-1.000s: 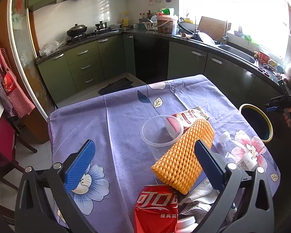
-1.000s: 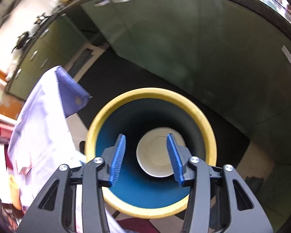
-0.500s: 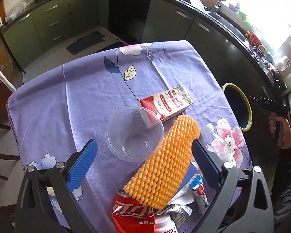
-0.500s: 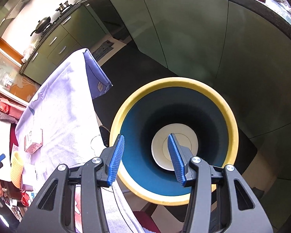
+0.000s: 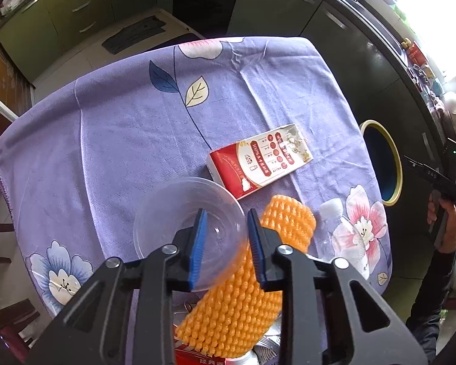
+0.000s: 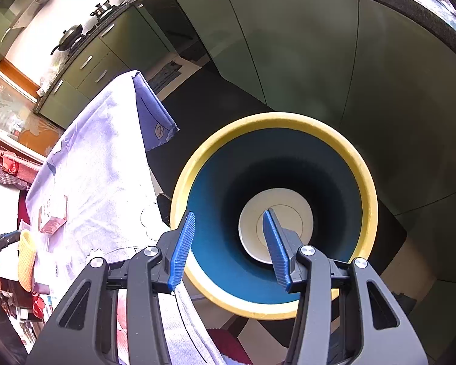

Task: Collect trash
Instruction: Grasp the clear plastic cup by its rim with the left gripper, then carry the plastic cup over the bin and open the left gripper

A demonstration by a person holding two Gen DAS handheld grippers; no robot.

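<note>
My left gripper (image 5: 225, 240) has matt black plastic arms, shiny metal pivot screws and ribbed blue pads (image 5: 197, 248) that look rubbery, and its jaws straddle the near right rim of a clear, glossy plastic bowl (image 5: 167, 213), while just to the right lies an orange foam net sleeve (image 5: 243, 304) with a bumpy, rough weave. The tablecloth (image 5: 121, 127) is soft, matt lilac cloth with fine creases, and the far red and white carton (image 5: 260, 159) looks like smooth printed card with a slight sheen. Under my right gripper (image 6: 228, 249), built the same way, the bin (image 6: 361, 167) has a matt yellow rim and a smooth blue inner wall, and the green cabinet doors (image 6: 288, 45) beyond are semi-gloss with brushed metal handles.
</note>
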